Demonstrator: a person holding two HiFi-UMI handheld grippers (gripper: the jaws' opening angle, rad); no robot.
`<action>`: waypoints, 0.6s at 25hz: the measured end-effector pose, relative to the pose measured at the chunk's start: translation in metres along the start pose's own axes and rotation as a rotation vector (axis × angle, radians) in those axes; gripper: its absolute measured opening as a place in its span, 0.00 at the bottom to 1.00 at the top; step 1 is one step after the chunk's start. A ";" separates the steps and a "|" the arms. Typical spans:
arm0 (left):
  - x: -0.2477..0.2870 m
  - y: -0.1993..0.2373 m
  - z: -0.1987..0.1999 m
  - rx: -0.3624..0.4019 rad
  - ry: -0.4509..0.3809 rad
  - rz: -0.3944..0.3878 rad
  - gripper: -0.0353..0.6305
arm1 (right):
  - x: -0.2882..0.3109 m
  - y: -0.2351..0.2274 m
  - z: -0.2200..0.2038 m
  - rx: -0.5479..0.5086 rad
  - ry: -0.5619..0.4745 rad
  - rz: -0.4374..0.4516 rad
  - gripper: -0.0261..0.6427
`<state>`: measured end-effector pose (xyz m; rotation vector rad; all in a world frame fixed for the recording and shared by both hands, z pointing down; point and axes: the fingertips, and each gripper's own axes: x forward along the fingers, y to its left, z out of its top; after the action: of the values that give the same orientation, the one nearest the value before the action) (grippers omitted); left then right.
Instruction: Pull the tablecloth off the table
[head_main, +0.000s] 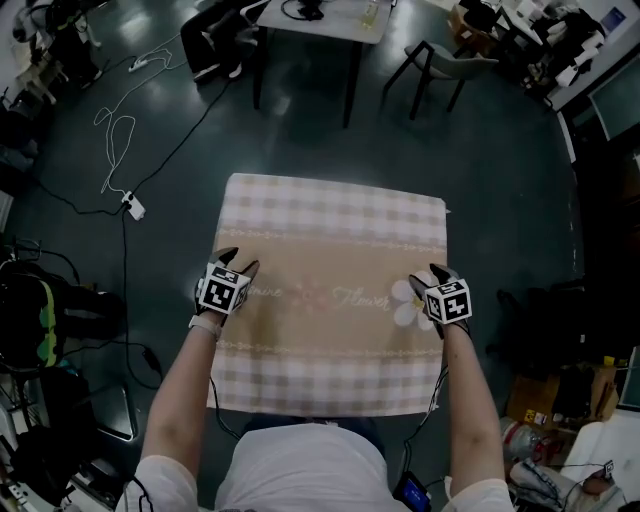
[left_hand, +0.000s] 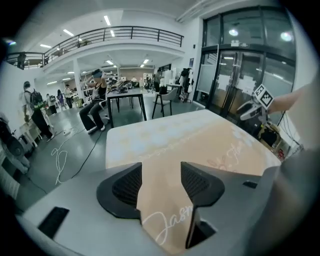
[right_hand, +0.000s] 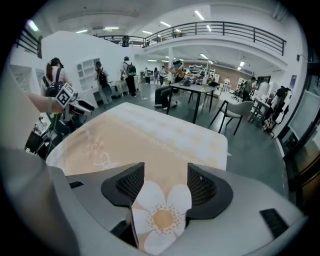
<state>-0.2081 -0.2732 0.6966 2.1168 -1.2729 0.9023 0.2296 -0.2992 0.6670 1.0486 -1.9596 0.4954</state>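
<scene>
A checked pink and beige tablecloth (head_main: 330, 215) lies flat over the small table in front of me, with cursive lettering and a white flower (head_main: 407, 303) printed on its middle band. My left gripper (head_main: 238, 260) rests over the cloth's left side, jaws open. In the left gripper view the cloth (left_hand: 190, 135) runs flat beneath the left gripper (left_hand: 161, 172), not pinched. My right gripper (head_main: 428, 276) stands open over the right side. In the right gripper view the flower (right_hand: 161, 215) lies under the right gripper (right_hand: 165, 172).
A black-legged table (head_main: 310, 20) and a chair (head_main: 440, 60) stand beyond the far edge. A white cable (head_main: 120, 130) and power strip (head_main: 135, 208) lie on the floor at left. Boxes and clutter (head_main: 560, 400) crowd the lower right. Several people (left_hand: 32, 112) stand farther off.
</scene>
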 end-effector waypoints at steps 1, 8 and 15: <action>0.004 0.000 -0.005 -0.001 0.019 -0.002 0.39 | 0.005 -0.002 -0.004 0.003 0.019 0.001 0.39; 0.028 0.008 -0.036 -0.025 0.132 0.011 0.39 | 0.044 -0.011 -0.045 -0.044 0.194 0.012 0.39; 0.039 0.013 -0.066 -0.034 0.235 0.028 0.39 | 0.064 -0.009 -0.069 -0.184 0.336 0.032 0.39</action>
<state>-0.2249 -0.2539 0.7705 1.9062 -1.1900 1.0979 0.2515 -0.2902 0.7580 0.7642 -1.6899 0.4653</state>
